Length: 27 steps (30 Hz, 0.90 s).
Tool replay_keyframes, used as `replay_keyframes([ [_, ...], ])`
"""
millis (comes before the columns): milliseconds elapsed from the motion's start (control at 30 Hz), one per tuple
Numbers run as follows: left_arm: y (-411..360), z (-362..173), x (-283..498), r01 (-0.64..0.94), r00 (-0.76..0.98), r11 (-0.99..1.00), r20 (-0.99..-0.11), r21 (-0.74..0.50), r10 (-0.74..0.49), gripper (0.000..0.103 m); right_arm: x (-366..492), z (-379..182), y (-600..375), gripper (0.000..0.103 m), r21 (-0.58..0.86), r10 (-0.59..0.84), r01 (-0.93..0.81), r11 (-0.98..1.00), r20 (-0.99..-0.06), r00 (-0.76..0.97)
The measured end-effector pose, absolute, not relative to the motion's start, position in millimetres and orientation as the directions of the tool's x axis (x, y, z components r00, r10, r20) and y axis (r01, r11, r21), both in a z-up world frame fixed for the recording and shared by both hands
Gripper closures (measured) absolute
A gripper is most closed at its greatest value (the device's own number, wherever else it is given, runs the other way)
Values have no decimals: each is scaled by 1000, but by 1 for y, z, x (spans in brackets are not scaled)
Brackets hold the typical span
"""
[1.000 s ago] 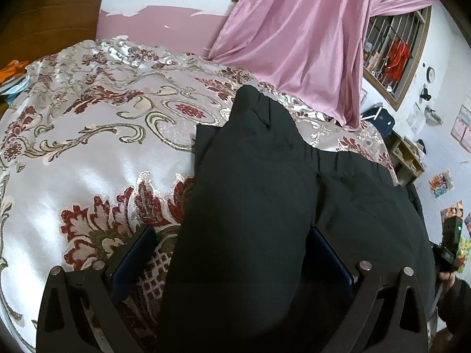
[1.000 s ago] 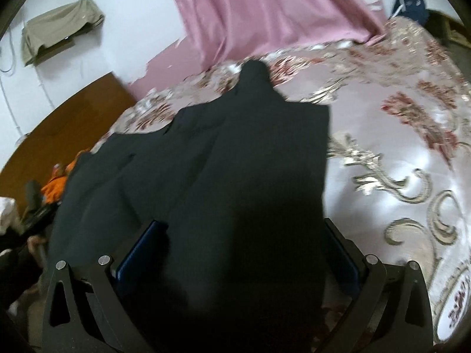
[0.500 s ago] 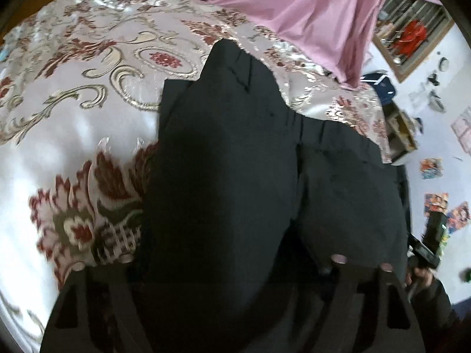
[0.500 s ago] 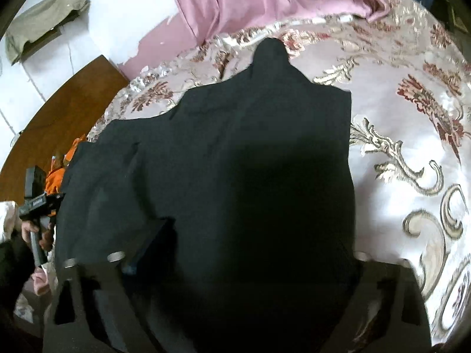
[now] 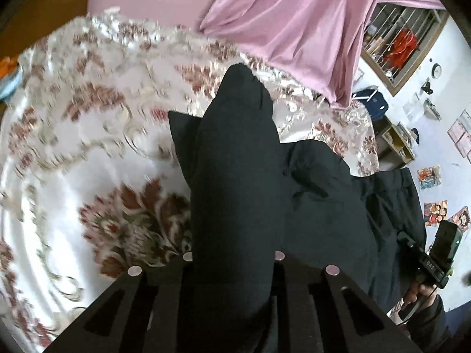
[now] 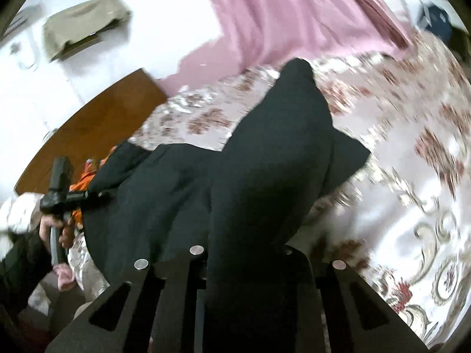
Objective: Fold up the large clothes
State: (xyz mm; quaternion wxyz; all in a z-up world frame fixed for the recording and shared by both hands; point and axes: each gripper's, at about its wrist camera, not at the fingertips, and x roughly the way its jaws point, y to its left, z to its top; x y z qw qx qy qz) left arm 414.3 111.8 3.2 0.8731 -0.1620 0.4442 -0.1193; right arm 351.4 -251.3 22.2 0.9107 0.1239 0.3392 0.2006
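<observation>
Trousers [image 5: 235, 182] pinched in my left hand-held gripper [image 5: 234, 267] and right hand-held gripper [image 6: 244, 261], jaws just closed; fabric runs toward 12 o'clock over bed [image 5: 73, 153].

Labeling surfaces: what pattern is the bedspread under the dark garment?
Shiny white bedspread with red-and-gold floral scrollwork; clearest in the left wrist view.

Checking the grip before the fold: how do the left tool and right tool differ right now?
The left tool holds the black trousers with the floral bedspread to its left; the right tool has the bedspread on its right. Shared: both have just been closing and are clamped on bunched black cloth, lifted off the bed.
</observation>
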Motion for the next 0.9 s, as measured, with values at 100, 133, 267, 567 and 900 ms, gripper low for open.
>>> replay_keyframes([
  [100,134,24,403,64,615,925,-715,-374,-332,88,350,43,-235,88,374,487,-326,868,-517,704],
  [133,142,31,400,61,631,929,-707,-365,-320,88,353,50,-229,88,374,496,-340,863,-501,709],
  [267,171,48,393,29,677,946,-690,-322,-255,88,369,63,-202,88,358,523,-388,849,-470,711],
  [567,222,-16,403,-120,681,937,-715,-327,-162,87,416,10,-148,87,309,410,-275,911,-587,698],
  [900,225,-50,416,-178,667,940,-738,-292,-103,37,434,-28,-146,66,211,250,-140,968,-711,657],
])
